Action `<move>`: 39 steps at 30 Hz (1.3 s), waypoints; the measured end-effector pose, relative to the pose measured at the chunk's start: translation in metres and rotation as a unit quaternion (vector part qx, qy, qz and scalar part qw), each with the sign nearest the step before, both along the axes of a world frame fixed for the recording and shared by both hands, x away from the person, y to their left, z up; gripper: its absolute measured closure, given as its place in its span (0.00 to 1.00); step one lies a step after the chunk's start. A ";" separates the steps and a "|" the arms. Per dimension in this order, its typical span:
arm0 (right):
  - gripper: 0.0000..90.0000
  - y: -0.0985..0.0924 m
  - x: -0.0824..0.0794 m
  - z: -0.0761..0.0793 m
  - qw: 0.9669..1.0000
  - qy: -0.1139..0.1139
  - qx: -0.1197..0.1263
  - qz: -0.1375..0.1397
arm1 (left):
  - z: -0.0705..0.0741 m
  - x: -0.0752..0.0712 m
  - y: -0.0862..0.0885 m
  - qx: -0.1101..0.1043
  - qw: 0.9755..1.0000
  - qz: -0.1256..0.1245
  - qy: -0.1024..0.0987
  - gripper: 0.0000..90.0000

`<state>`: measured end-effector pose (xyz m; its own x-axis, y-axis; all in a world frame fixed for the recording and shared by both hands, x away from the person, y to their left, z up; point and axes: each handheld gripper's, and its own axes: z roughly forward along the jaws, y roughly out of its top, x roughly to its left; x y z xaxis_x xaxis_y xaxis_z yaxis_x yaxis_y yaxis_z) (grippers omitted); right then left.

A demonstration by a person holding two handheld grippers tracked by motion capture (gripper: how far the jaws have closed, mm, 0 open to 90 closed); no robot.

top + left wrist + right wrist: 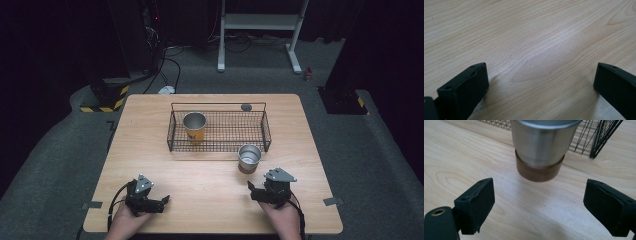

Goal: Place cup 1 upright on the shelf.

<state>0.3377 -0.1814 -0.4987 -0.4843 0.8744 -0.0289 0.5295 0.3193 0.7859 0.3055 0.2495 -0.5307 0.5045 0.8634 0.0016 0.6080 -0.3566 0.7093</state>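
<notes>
A steel cup with a brown base (249,158) stands upright on the wooden table (150,150), just in front of the black wire basket (265,131). In the right gripper view this cup (543,150) rises close ahead of my right gripper (539,207), whose jaws stand wide apart with nothing between them. My right gripper (260,192) rests a short way in front of the cup. A second steel cup with an orange base (194,126) stands inside the basket at its left. Near the front left of the table, my left gripper (162,202) is open over bare wood (541,82).
A small dark round object (246,107) lies behind the basket near the table's far edge. Beyond the table are a white frame stand (260,22), cables on the floor and a yellow-black striped base (107,102). Tape marks (332,201) sit at the table's front corners.
</notes>
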 end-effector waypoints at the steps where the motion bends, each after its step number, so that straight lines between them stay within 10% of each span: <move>1: 0.11 0.000 0.001 0.001 1.000 -0.003 0.001 -0.002 | 0.000 0.000 0.000 0.000 1.000 0.000 0.000 0.00; 39: 0.10 0.012 0.012 0.015 1.000 -0.015 0.023 0.002 | 0.000 0.002 0.000 0.003 1.000 -0.004 0.001 0.00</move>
<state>0.3499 -0.1698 -0.4839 -0.4869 0.8734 -0.0024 0.5051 0.2838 0.8151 0.3072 0.2495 -0.5303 0.5114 0.8593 0.0054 0.6066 -0.3654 0.7061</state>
